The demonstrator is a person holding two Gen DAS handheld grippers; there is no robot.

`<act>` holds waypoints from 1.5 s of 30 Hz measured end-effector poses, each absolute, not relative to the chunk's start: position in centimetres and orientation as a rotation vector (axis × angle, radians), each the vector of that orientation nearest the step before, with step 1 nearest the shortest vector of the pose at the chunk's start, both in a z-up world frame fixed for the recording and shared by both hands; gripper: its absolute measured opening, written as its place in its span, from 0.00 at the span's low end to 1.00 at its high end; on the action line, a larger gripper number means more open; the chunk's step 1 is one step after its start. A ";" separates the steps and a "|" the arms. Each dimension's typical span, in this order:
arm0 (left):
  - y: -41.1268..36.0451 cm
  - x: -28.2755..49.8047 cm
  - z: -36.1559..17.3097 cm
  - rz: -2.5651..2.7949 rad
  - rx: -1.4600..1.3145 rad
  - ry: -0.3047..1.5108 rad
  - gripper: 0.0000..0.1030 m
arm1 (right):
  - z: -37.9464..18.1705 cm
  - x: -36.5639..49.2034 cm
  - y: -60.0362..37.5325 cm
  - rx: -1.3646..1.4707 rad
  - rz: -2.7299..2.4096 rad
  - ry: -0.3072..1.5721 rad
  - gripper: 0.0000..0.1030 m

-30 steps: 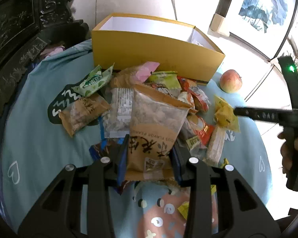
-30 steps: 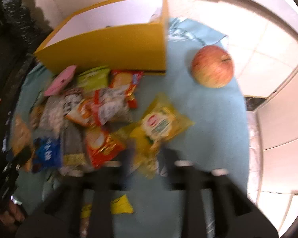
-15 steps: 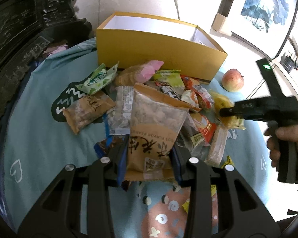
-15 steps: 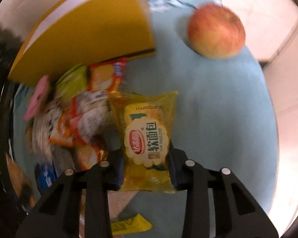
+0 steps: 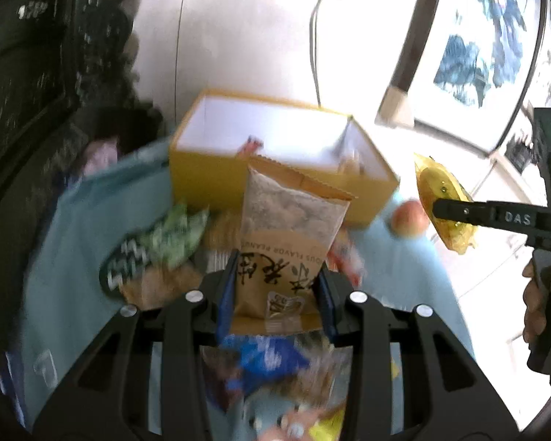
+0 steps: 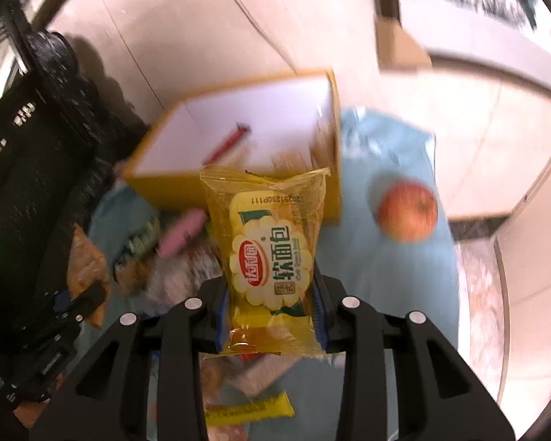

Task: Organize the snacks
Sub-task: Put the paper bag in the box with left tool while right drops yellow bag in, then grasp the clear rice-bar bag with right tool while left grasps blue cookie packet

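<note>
The box is sitting at the far side of the counter, with the snack pile lying just in front of it. The apple is lying to the right of the box, apart from the pile. A packet is lying inside the box.

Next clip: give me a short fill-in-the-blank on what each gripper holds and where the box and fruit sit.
1. The left gripper is shut on a tan ____ packet.
2. The right gripper is shut on a ____ bread packet.
3. The open box behind the snack pile is ____ outside, white inside.
4. The round fruit on the blue cloth, right of the box, is an ____.

Missing words: peanut; yellow; yellow; apple
</note>
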State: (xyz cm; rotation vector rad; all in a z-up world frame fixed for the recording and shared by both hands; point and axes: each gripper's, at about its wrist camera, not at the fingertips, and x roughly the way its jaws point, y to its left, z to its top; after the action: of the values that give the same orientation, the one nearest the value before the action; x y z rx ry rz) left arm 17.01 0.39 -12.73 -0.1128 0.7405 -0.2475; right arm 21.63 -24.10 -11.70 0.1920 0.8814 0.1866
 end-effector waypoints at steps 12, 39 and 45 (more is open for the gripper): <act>-1.2 30.3 -2.5 -0.213 -0.083 0.596 0.38 | -2.1 32.7 -22.4 0.110 0.194 0.733 0.35; 2.0 13.3 -22.4 -0.194 0.164 0.860 0.90 | -25.6 18.4 -22.1 0.245 0.029 1.308 0.66; 2.5 14.0 -24.7 -0.192 0.199 0.878 0.90 | -27.7 19.2 -19.4 0.151 0.003 1.322 0.58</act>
State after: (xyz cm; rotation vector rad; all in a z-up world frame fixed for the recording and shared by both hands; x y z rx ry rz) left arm 14.02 2.49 -24.73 0.1990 0.8783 -0.1918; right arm 19.20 -19.43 -27.68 0.1510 1.3221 0.0033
